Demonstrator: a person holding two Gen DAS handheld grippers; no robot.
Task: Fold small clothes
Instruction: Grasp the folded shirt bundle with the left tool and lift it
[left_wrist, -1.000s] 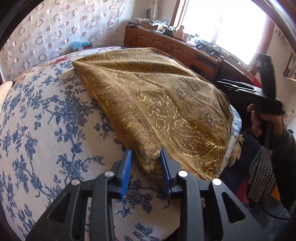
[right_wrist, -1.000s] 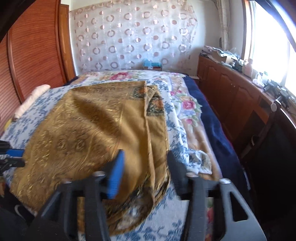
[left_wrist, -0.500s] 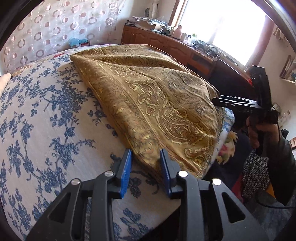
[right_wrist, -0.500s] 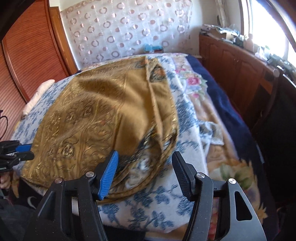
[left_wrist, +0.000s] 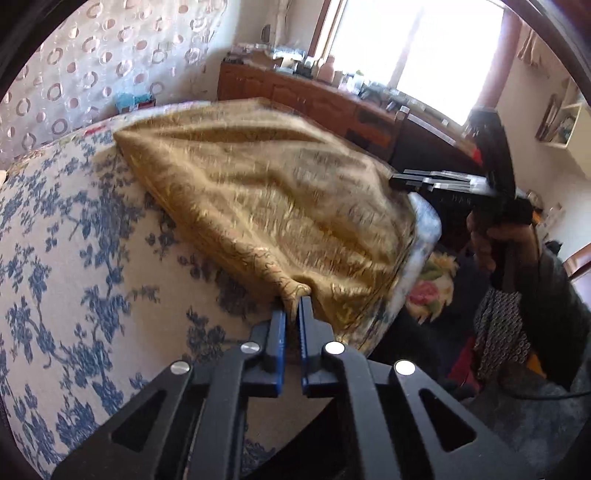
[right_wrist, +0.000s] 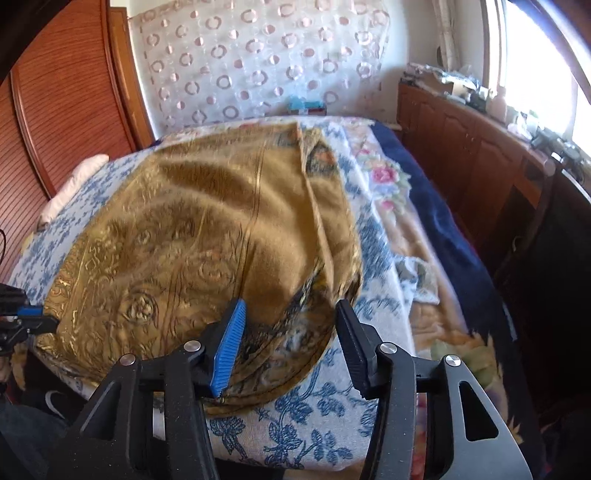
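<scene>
A gold patterned cloth (left_wrist: 277, 195) lies spread on the bed, with folded layers along its right side in the right wrist view (right_wrist: 177, 229). My left gripper (left_wrist: 293, 306) is shut on the cloth's near corner, which bunches up between the blue pads. The same gripper shows at the far left edge of the right wrist view (right_wrist: 26, 317), at the cloth's edge. My right gripper (right_wrist: 290, 328) hovers over the other near corner. Its jaws are closing with the cloth's rounded edge lying between them, and the pads do not press on it. It also appears at the cloth's far side (left_wrist: 406, 182).
The bed carries a white sheet with blue flowers (left_wrist: 74, 240) and a navy floral blanket (right_wrist: 424, 192) on its right side. Wooden cabinets (right_wrist: 461, 147) run under the window. A pillow (right_wrist: 70, 188) lies by the wardrobe. A patterned garment (left_wrist: 498, 325) hangs beside the bed.
My left gripper has shut on the cloth's near corner and pulled it into a bunch. The right gripper's jaws have narrowed a little over the other corner. The cloth is rippled.
</scene>
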